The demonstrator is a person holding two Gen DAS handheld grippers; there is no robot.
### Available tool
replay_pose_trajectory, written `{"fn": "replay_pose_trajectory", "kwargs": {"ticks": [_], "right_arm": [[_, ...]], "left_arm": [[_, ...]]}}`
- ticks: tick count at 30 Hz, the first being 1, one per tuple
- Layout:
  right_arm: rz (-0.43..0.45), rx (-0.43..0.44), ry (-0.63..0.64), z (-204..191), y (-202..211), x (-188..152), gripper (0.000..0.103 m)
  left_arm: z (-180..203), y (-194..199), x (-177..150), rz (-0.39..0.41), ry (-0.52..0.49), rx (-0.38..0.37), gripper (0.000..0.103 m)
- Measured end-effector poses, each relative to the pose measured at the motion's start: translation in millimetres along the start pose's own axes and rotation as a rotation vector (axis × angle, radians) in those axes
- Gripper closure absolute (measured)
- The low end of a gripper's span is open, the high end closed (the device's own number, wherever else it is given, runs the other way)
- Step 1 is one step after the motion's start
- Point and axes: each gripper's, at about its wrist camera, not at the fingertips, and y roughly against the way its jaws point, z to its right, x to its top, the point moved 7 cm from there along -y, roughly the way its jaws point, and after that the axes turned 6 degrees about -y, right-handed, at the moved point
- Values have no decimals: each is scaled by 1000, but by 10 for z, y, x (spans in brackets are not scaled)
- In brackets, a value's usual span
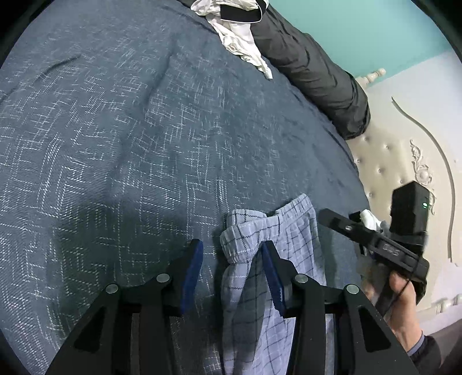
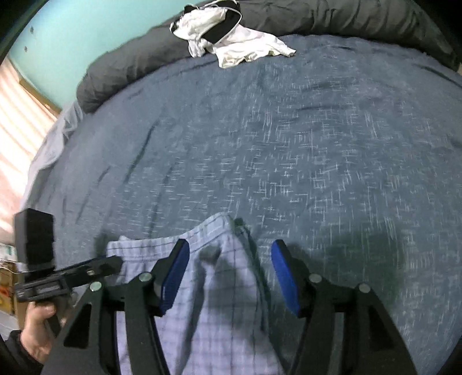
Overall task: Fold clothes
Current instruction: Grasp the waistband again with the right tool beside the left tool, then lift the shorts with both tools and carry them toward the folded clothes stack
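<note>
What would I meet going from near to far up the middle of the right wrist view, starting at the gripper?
Right gripper, open over the checked pyjama trousers → the trousers' elastic waistband → a broad stretch of blue patterned bedspread → the crumpled white and black garment → the dark grey rolled duvet.

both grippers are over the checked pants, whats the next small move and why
Probably close both on the waistband. The left gripper and right gripper are open, fingers straddling the bunched elastic top of the light blue checked pants on the blue bedspread. Nothing is gripped yet, so pinching the band comes before any lifting and spreading flat.
</note>
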Motion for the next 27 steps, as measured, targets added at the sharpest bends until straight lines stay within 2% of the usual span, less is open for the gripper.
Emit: {"fn": "replay_pose_trajectory", "kwargs": {"ticks": [6, 13, 16, 17, 20, 21, 22, 23, 27], "right_arm": [[-45, 11, -15, 87, -211, -38, 43], [-33, 16, 7, 137, -218, -92, 45], [-35, 7, 23, 84, -245, -56, 59], [-36, 8, 29, 56, -246, -51, 66], [-38, -11, 66, -8, -270, -81, 72], [-38, -19, 77, -24, -276, -90, 75], [-36, -12, 77, -32, -274, -94, 77], [-31, -1, 71, -37, -261, -90, 83], [2, 52, 69, -85, -144, -78, 92]], "left_arm": [[-57, 77, 23, 24, 27, -26, 57], [-16, -14, 39, 12, 25, -39, 57], [-37, -58, 35, 14, 34, -30, 57], [-29, -56, 37, 16, 31, -26, 58], [22, -28, 48, 24, 7, -15, 59], [39, -18, 52, 26, -1, -11, 62], [56, -9, 56, 29, -9, -7, 73], [74, 1, 59, 32, -17, -3, 77], [143, 39, 75, 42, -49, 13, 84]]}}
